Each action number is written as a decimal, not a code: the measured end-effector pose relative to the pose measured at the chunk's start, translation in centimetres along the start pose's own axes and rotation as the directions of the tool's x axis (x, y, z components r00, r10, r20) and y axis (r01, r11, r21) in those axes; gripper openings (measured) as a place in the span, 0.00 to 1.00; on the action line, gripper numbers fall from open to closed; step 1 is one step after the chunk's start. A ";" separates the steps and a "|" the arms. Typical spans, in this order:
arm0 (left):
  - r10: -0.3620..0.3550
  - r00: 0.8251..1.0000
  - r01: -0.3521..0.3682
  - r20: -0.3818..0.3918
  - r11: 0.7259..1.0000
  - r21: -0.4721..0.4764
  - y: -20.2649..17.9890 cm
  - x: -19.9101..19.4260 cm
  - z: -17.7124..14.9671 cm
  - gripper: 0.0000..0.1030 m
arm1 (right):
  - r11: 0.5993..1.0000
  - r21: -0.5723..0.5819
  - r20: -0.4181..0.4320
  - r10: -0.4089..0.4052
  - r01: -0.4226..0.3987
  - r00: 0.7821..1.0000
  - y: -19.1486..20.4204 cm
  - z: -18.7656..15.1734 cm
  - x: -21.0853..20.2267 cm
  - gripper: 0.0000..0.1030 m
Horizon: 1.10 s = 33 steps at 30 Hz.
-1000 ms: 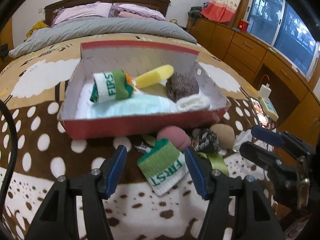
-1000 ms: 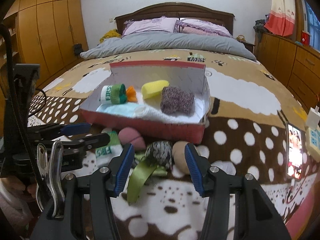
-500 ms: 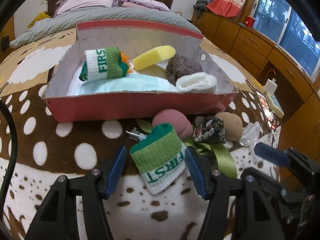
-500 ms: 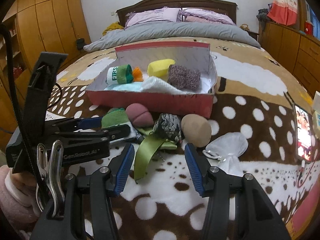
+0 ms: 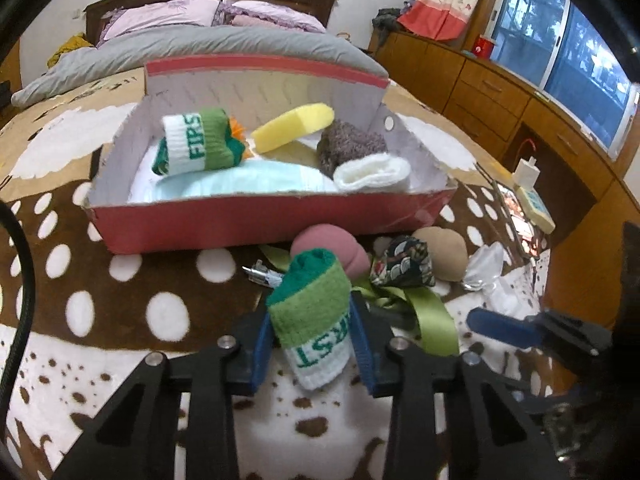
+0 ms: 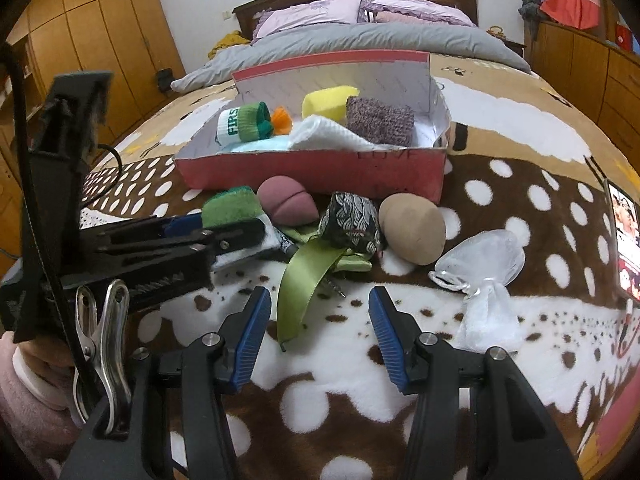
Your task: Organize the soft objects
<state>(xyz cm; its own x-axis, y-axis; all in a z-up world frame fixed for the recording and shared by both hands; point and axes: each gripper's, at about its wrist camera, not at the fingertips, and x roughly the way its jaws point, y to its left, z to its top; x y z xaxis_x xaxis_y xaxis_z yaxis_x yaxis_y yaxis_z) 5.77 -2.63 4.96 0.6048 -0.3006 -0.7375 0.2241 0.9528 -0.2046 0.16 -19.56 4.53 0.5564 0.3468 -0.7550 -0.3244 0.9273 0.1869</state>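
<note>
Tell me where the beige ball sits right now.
In the right wrist view the beige ball lies on the blanket in front of the red box's right corner, between the patterned pouch and the white mesh bag.

The rolled sock (image 5: 310, 312) is banded dark green, light green and white with green lettering. The box (image 5: 256, 226) is red outside, white inside. A yellow sponge (image 5: 294, 127), a mottled purple-grey knit roll (image 6: 379, 125) and a white cloth (image 5: 374, 173) lie there. The blanket (image 6: 500, 208) is brown with white dots. The ribbon (image 6: 304, 280) is olive green; the pouch (image 6: 352, 224) has a black-and-white pattern.
</note>
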 end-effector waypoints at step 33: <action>0.061 0.991 -0.057 0.121 0.998 -0.037 2.6 -5.7 0.7 0.34 | 0.990 -0.136 0.186 -0.022 0.048 0.982 2.9 2.0 -4.1 0.01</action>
<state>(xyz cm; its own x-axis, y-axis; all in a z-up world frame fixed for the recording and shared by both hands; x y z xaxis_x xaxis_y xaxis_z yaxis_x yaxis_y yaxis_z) 3.42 1.52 9.10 0.7054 -0.2444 -0.6654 0.1610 0.9694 -0.1854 -1.58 -18.00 9.45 0.6958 0.3465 -0.6291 -0.3984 0.9150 0.0634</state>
